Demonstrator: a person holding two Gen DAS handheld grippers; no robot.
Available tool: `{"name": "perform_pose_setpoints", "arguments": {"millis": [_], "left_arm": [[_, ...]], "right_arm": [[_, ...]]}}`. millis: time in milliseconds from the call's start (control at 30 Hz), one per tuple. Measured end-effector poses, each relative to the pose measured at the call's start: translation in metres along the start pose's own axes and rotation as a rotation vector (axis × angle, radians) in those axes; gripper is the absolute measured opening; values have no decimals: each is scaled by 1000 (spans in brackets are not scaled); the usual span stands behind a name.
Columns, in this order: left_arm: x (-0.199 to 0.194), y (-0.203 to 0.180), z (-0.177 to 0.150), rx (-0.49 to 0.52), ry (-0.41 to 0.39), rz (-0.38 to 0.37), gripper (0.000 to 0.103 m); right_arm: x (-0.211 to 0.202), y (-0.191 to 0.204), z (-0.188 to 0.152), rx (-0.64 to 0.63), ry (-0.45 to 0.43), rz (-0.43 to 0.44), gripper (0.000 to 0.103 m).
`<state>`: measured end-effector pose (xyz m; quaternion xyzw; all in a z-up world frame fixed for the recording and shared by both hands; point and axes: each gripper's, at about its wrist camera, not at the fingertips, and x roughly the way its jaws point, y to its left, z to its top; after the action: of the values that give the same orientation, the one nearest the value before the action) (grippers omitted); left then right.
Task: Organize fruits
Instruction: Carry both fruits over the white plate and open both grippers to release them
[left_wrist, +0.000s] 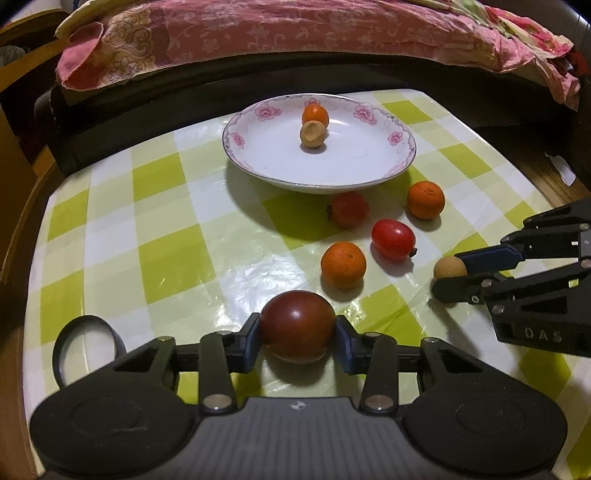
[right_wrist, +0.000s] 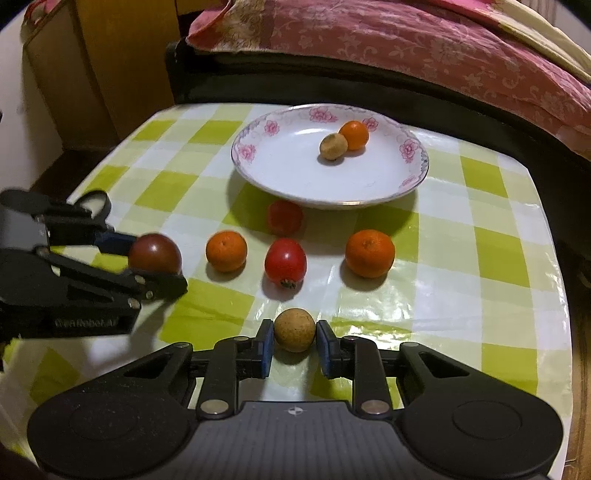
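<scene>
Left tongs (left_wrist: 299, 338) grip the dark tomato (left_wrist: 298, 325) low over the desk (left_wrist: 177, 258). Right tongs (right_wrist: 294, 341) clamp the tan longan (right_wrist: 294, 329) (pads look seated). Loose fruits lie between. Plate (left_wrist: 369, 173) sits dead ahead of both, roughly equally far.

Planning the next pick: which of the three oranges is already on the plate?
The smallest orange, at the back of the plate, touching the tan fruit. The other two oranges lie on the tablecloth.
</scene>
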<state>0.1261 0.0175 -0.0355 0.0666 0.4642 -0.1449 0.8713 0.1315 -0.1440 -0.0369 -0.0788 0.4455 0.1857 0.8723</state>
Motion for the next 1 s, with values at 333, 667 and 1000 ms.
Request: {"name": "perform_pose_setpoints", "arguments": {"millis": [333, 667, 1000], "left_arm": [[-6, -8, 30, -3, -61, -20, 49], [2, -3, 66, -20, -105, 4, 48], [18, 5, 82, -49, -108, 11, 48]], "right_arm": [[-10, -7, 26, 39, -80, -5, 20], [-4, -17, 53, 97, -127, -39, 20], [12, -24, 67, 131, -136, -74, 21]]}}
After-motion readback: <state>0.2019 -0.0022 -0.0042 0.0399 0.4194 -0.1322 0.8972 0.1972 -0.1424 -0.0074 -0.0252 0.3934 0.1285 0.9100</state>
